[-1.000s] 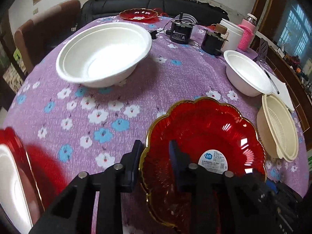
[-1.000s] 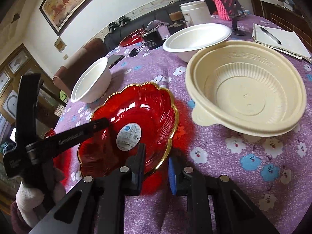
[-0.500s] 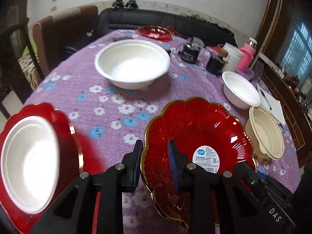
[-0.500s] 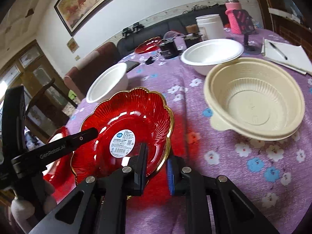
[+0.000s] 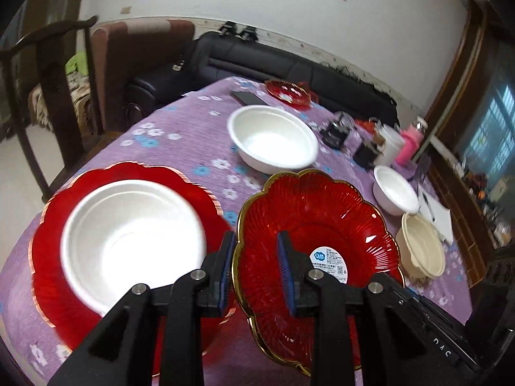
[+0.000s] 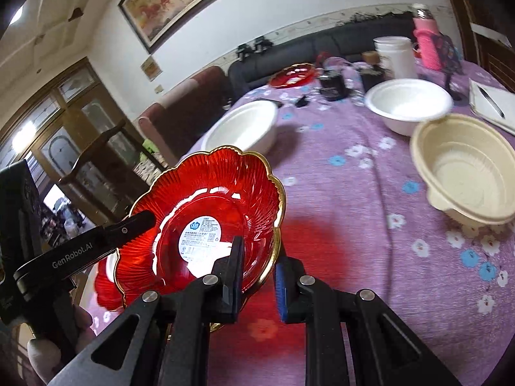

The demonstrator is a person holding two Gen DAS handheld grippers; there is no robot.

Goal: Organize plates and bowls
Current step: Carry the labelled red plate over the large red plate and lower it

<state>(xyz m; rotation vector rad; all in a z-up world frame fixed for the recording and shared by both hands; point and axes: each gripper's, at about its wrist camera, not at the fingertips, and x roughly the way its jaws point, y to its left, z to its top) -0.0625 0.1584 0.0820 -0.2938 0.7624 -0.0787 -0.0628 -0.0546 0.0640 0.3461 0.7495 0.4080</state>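
Far left, a second red plate (image 5: 48, 241) with a white bowl (image 5: 132, 241) in it is seen on the purple floral tablecloth (image 5: 193, 135). The red scalloped plate (image 5: 318, 244) is carried clear of the cloth, clamped at opposite rims by left gripper (image 5: 256, 268) and right gripper (image 6: 257, 273). Next move, likely: alignment over that stack, level lowering, then release. Sofa and chairs stand behind.

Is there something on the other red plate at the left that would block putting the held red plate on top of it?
Yes. A white bowl sits in the middle of the other red plate, so the held red plate cannot rest directly on it.
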